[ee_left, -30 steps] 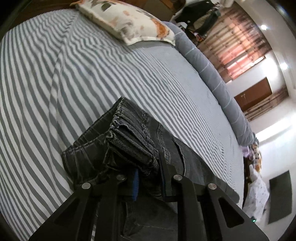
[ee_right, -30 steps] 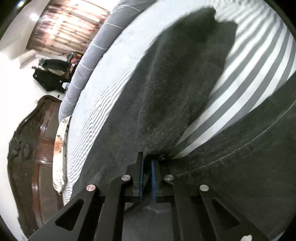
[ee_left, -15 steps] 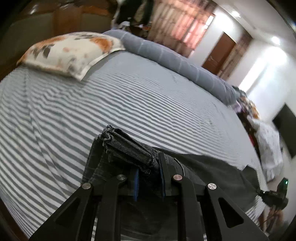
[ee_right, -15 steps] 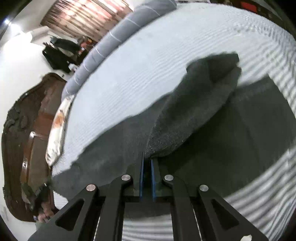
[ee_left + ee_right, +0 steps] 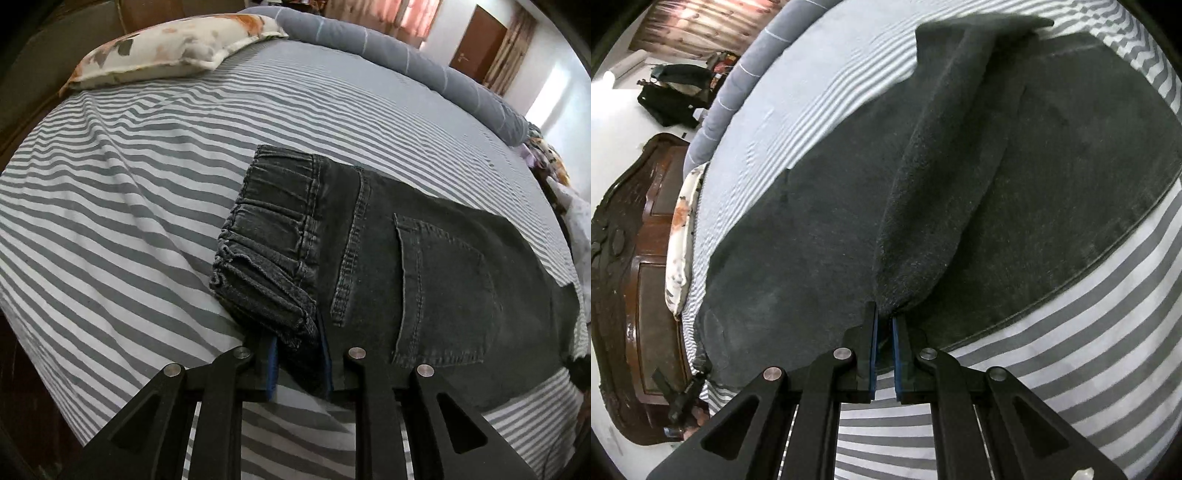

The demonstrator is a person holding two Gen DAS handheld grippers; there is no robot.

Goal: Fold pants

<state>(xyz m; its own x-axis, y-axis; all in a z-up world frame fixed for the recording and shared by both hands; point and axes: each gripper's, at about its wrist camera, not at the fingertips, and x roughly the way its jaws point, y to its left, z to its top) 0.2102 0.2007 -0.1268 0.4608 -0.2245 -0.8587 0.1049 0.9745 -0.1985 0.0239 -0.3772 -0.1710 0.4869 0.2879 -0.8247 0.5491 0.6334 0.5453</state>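
Lying flat on striped bedsheet (image 5: 122,221), dark grey pants (image 5: 436,258) spread waistband-left in left wrist view, back pocket up. Left gripper (image 5: 300,354) pinched narrow on bunched waistband corner, denim wedged between blue pads. Right gripper (image 5: 884,332) nearly closed, pads clamped on thin edge of pant leg fabric; raised fold runs away from tips over rest of pants (image 5: 1071,166). Floral pillow (image 5: 177,44) and grey bolster (image 5: 388,62) well beyond.
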